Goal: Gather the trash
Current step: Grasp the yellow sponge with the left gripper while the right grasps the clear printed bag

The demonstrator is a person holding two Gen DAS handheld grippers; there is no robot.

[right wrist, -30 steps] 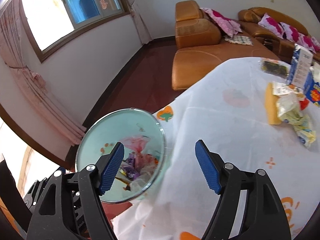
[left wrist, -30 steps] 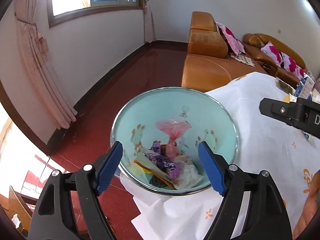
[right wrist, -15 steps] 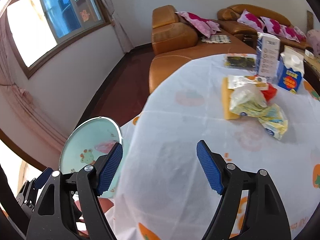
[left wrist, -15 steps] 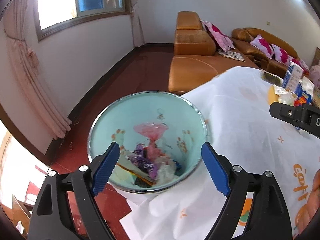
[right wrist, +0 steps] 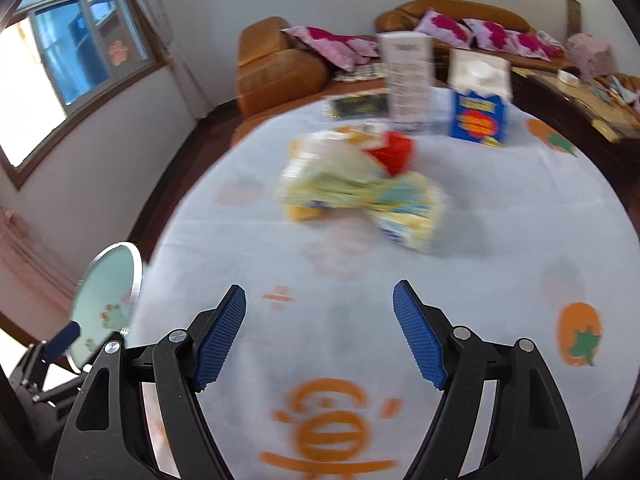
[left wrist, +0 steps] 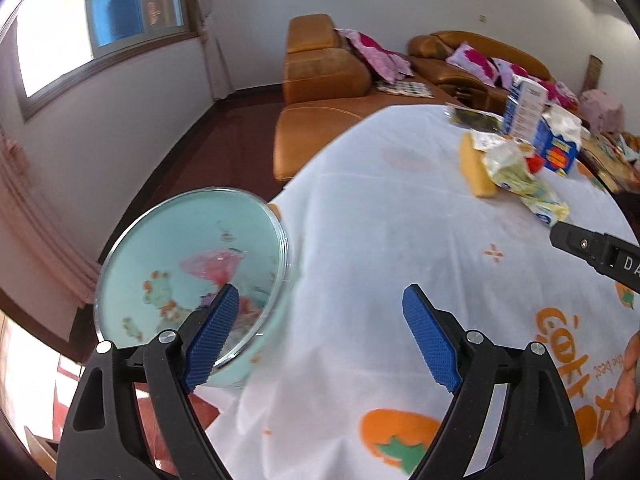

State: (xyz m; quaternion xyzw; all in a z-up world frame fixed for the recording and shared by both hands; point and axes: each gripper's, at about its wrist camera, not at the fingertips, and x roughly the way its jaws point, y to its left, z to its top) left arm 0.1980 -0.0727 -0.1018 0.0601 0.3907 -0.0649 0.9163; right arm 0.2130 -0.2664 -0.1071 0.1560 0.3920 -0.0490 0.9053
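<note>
Both grippers empty w/ jaws wide: left gripper by the pale-green cartoon-print trash bin at table edge, handy for drops; right gripper faces crumpled yellow-white plastic wrappers mid-table, prob. next pick.

Each gripper has 2 black plastic fingers, ribbed blue pads, silver screws.

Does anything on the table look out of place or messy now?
Yes. Crumpled yellowish wrappers lie loose on the tablecloth beside a yellow block, near two upright cartons; they look like trash not yet collected.
</note>
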